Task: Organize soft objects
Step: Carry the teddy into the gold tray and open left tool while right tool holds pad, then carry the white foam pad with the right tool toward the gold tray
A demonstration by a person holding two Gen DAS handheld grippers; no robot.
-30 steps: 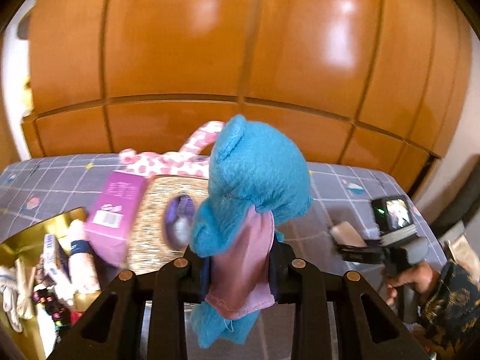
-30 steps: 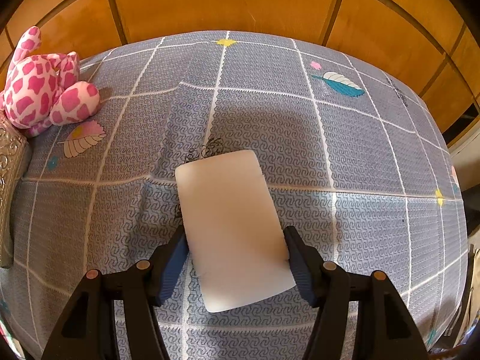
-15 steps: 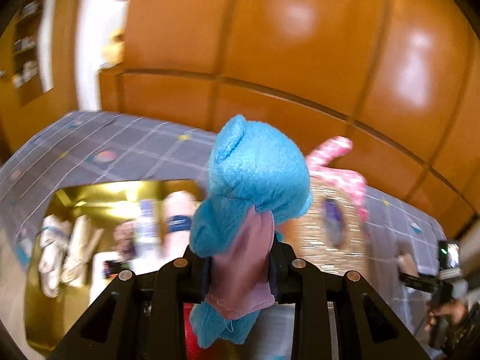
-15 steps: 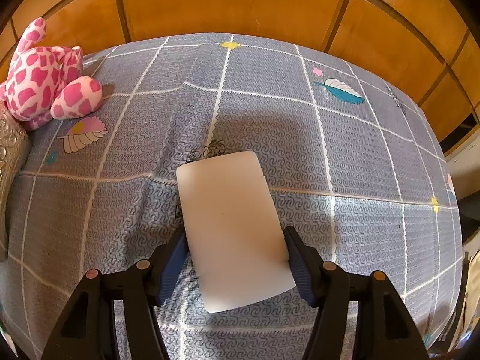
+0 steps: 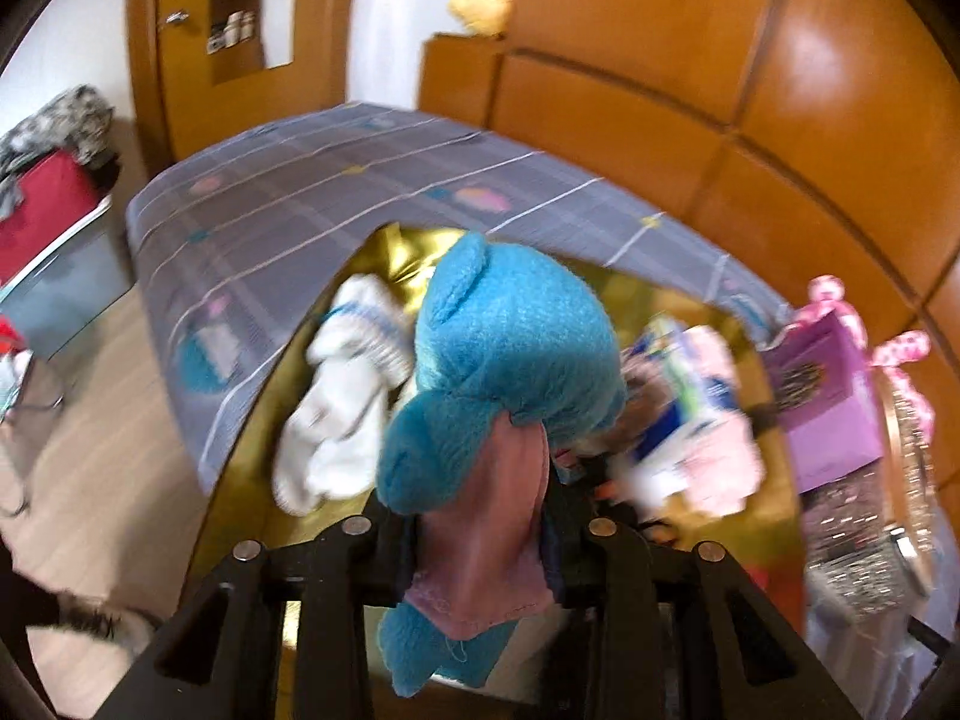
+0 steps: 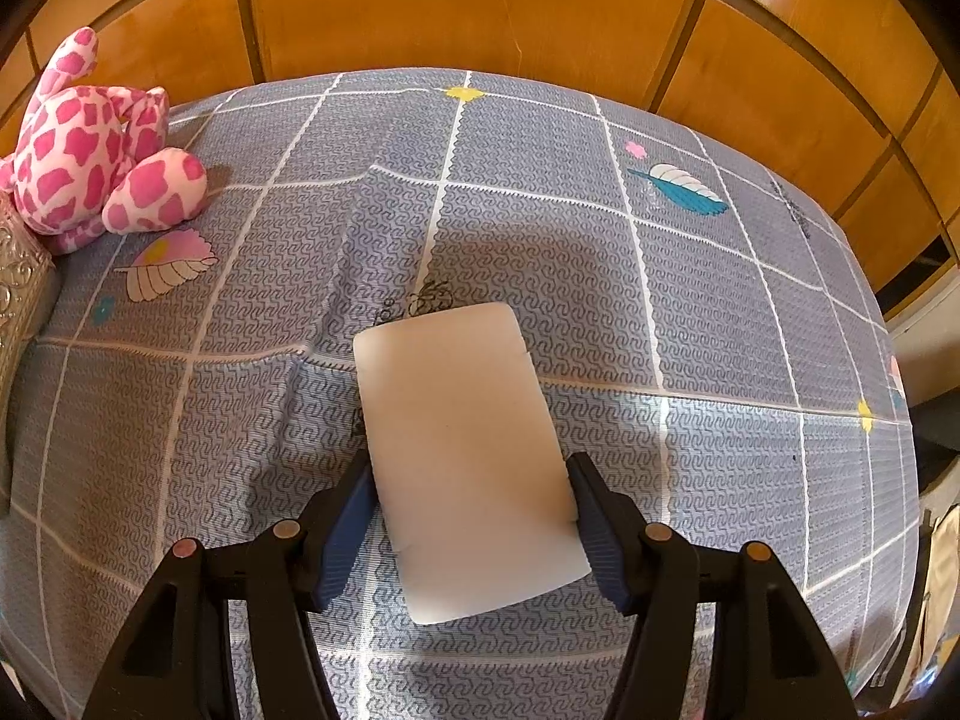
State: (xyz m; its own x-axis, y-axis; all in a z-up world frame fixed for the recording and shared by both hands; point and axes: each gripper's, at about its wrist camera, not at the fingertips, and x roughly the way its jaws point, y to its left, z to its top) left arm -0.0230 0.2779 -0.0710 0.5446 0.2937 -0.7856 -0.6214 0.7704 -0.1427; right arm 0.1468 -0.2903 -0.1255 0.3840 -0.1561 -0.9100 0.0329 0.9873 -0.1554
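My left gripper (image 5: 480, 531) is shut on a blue plush toy (image 5: 510, 354) in a pink garment and holds it above a gold tray (image 5: 774, 534). The tray holds white socks (image 5: 342, 408) and several pink and blue packets (image 5: 702, 420). My right gripper (image 6: 471, 501) is shut on a white foam block (image 6: 465, 456), held just above the grey patterned bedsheet (image 6: 600, 276). A pink spotted plush (image 6: 90, 144) lies at the bed's far left by the headboard, and shows in the left wrist view (image 5: 900, 354).
A purple box (image 5: 825, 396) and a silver glitter box (image 5: 864, 534) sit right of the tray; the silver box's edge shows in the right view (image 6: 18, 288). A wooden headboard (image 6: 480, 12) backs the bed. A red-lidded bin (image 5: 54, 240) stands on the floor.
The left gripper has swung left with the blue plush, from facing the headboard to hanging over the gold tray. The right gripper has barely moved with the foam block.
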